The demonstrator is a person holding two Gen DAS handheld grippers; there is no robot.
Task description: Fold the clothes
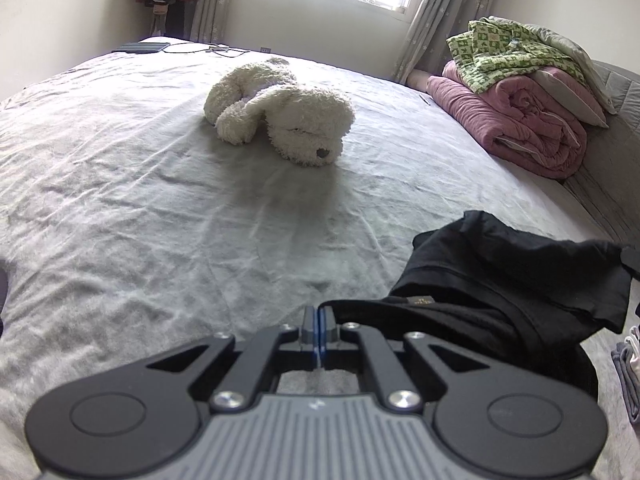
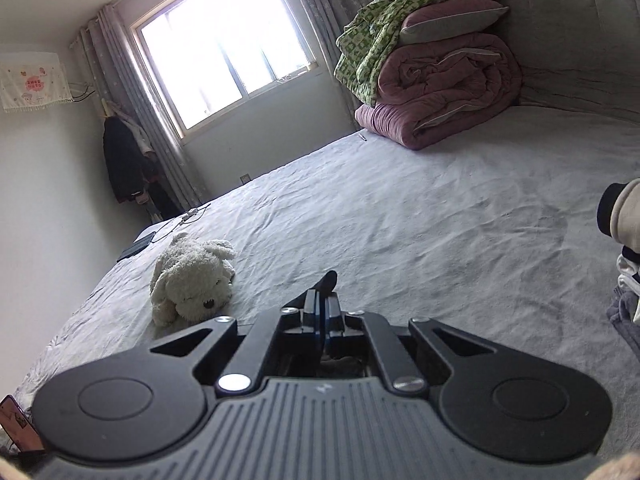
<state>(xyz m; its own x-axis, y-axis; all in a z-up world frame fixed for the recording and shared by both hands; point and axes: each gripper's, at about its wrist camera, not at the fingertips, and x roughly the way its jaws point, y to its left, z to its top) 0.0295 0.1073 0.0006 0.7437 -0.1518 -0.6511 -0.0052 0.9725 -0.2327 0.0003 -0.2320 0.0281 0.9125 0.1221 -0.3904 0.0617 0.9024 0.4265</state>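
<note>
black garment (image 1: 500, 292) hangs bunched to the right of the left claw (image 1: 319, 322), raised above the grey bed sheet (image 1: 140, 200); a small gold label shows on a folded edge close to the claw tips. left claw fingers are pressed together, and a thin black edge of the cloth runs up to them, though whether it is actually pinched between them cannot be told from this view. right claw (image 2: 322, 312) also has its fingers pressed together, with a dark strip of the black garment (image 2: 329, 280) sticking up just beyond the tips, so it is pinching the cloth. ahead of both claws, a white plush dog (image 1: 280, 112) lies on the sheet, well apart from the garment. further ahead and to the right, a rolled pink quilt (image 1: 516, 124) sits at the bed's edge with a green patterned cloth (image 1: 500, 52) draped on top. a small pile of pale clothes (image 2: 628, 292) lies at the right margin of the right wrist view.
</note>
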